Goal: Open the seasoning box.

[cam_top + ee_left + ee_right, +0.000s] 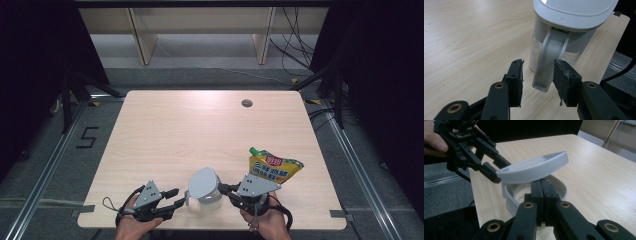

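**Lidded jug between both grippers, near worktop edge**

The grey-lidded jug [206,191] stands on the worktop [165,135] close to its near edge, lid [202,181] tilted up. A yellow pouch [274,167] stands just right of it, behind the right gripper [223,189]; a round grommet hole [246,103] lies well apart at the far side.

Left gripper view: the jug handle [548,65] hangs between the fingers [516,79] of the left gripper [537,82], which are released, with a gap on each side.

Right gripper view: the right fingers [537,195] are clenched together at the jug rim [560,186] under the raised lid; whether they pinch the rim I cannot tell. Whitish contents show inside. The left gripper sits beyond the lid.
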Demonstrator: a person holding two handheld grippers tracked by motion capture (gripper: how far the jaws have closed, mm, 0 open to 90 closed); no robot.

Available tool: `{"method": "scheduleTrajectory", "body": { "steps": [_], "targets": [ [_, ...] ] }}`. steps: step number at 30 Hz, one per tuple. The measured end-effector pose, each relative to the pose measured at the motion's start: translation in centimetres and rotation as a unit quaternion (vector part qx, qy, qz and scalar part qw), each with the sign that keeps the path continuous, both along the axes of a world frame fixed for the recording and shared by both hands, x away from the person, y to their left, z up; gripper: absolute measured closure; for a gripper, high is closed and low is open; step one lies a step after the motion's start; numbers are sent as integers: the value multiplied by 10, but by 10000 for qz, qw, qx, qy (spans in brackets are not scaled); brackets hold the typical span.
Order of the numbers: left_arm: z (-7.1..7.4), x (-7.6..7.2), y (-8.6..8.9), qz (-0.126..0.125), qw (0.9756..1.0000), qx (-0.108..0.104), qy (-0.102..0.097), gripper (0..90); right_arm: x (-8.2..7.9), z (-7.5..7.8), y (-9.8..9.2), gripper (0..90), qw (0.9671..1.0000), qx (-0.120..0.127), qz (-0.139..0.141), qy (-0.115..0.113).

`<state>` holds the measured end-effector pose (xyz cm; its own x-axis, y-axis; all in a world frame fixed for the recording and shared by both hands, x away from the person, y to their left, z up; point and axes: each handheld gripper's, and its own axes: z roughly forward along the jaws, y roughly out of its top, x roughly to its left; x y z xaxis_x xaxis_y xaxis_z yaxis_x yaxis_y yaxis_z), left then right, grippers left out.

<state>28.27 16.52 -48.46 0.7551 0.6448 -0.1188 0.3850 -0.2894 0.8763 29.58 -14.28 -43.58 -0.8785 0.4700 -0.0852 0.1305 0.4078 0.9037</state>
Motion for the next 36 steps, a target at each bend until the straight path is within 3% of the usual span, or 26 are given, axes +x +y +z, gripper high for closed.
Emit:
{"method": "scheduleTrajectory", "body": {
  "steps": [8, 17, 18, 19, 28, 33, 34, 36],
  "targets": [
    [1, -5, -1, -24, 10000, -40, 62, 583, -1, 2, 2, 899, 10000, 20, -34, -51],
    [-4, -10, 8, -70, 9997, 221, 103, 532, -2, 6, 15, 899, 9999, 83, 70, -124],
    [-6, -11, 7, 46, 9997, 72, 207, 532, -2, 6, 15, 899, 9999, 83, 70, -124],
    [-5, -12, 9, 58, 9996, 178, 209, 527, -3, 7, 16, 899, 9999, 61, 62, -124],
    [-9, -15, 26, 255, 9988, 225, 363, 452, -7, 13, 29, 899, 9995, 104, 242, -197],
    [-7, -15, 31, 294, 9987, 202, 363, 423, -8, 17, 39, 899, 9991, 102, 384, -161],
    [-8, -13, 34, 240, 9987, 351, 268, 423, -8, 17, 42, 899, 9990, 125, 385, -204],
    [-8, -14, 32, 307, 9989, 197, 285, 410, -9, 19, 46, 899, 9987, 94, 472, -158]
  ]
}}
